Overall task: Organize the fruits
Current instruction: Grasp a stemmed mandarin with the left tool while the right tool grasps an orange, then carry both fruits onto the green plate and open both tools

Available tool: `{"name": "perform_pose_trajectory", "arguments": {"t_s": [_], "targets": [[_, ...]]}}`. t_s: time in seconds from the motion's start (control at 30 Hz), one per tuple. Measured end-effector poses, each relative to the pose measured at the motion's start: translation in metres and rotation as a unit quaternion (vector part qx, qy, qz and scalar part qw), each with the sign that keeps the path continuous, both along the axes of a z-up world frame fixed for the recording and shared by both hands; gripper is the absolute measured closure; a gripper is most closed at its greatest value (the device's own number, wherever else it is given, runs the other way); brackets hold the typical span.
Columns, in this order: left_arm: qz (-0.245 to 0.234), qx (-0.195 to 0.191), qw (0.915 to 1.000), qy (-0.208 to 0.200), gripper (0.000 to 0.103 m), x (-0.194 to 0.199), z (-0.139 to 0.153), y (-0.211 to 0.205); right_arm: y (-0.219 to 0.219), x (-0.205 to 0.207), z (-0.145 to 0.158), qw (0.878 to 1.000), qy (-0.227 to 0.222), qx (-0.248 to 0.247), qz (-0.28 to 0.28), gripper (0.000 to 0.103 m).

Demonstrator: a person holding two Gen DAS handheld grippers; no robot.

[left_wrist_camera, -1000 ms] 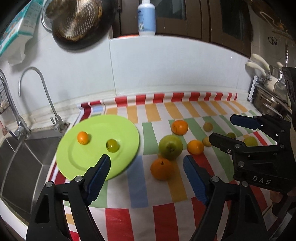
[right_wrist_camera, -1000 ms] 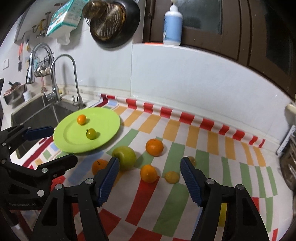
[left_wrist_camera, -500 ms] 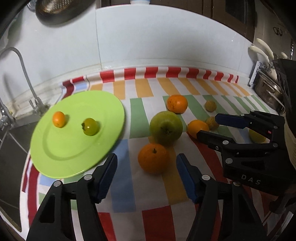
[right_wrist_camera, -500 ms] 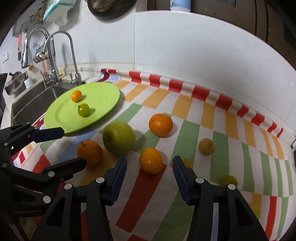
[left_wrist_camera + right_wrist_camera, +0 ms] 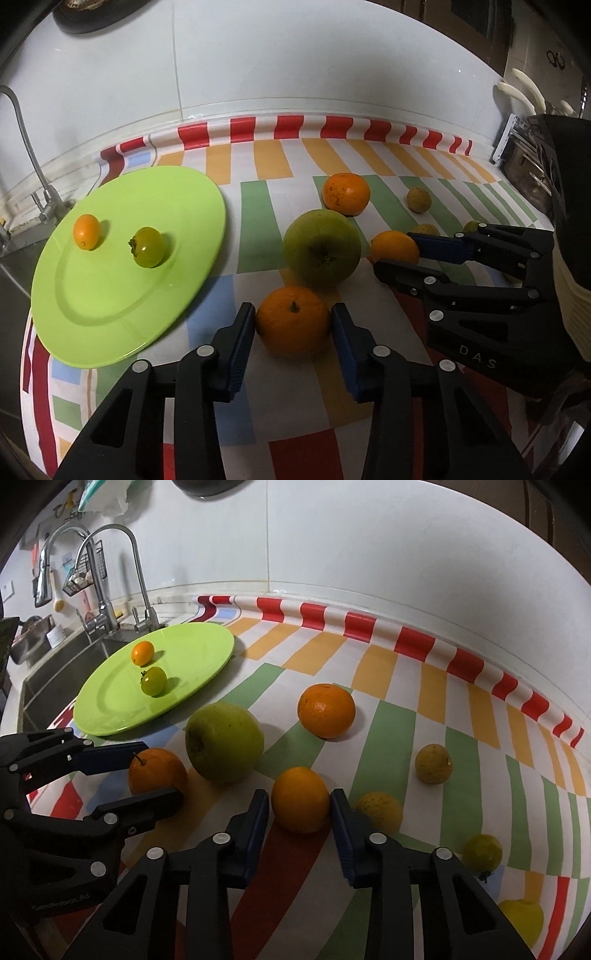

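While closing: tools (image 5: 293, 319) around oranges (image 5: 301, 799)

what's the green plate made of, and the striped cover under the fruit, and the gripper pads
Green plate: probably plastic or melamine; glossy, uniform colour, soft highlights. Striped cover: looks like wipeable vinyl or oilcloth; smooth printed blocks with a slight sheen and a wavy back edge. Pads of the left hand-held gripper: likely ribbed blue rubber or plastic; matte.

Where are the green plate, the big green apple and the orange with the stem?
green plate (image 5: 110, 314), left wrist view, bare inner surface
big green apple (image 5: 223, 747), right wrist view, its side
orange with the stem (image 5: 293, 320), left wrist view, upper face
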State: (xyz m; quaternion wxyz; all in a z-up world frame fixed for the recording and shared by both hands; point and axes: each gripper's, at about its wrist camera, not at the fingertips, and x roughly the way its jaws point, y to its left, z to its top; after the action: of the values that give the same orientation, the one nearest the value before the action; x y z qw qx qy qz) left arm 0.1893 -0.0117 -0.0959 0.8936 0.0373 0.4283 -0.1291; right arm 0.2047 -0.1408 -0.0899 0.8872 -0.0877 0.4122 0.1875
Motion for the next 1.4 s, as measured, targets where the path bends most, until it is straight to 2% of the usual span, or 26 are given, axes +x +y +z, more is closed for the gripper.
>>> {"name": "perform_pose_trajectory", "arguments": {"t_s": [0.27,0.67,1.0,1.4], "targets": [[-0.001,-0.007,1.0000,-0.006,0.062,-0.004,0.008,0.002,-0.002,-0.005,0.005,1.000,-0.001,0.007,-0.007,0.070],[0.005,-0.022,0.9988,-0.043,0.062,-0.029,0.043,0.015,-0.001,-0.034,0.044,0.998,-0.035,0.033,-0.032,0.070],[0.022,-0.030,0.9953,-0.089,0.062,-0.056,0.077,0.042,0.012,-0.063,0.080,0.995,-0.075,0.050,-0.043,0.070],[0.037,-0.026,0.9923,-0.115,0.062,-0.074,0.100,0.084,0.047,-0.082,0.110,0.990,-0.118,0.066,-0.040,0.070]]}}
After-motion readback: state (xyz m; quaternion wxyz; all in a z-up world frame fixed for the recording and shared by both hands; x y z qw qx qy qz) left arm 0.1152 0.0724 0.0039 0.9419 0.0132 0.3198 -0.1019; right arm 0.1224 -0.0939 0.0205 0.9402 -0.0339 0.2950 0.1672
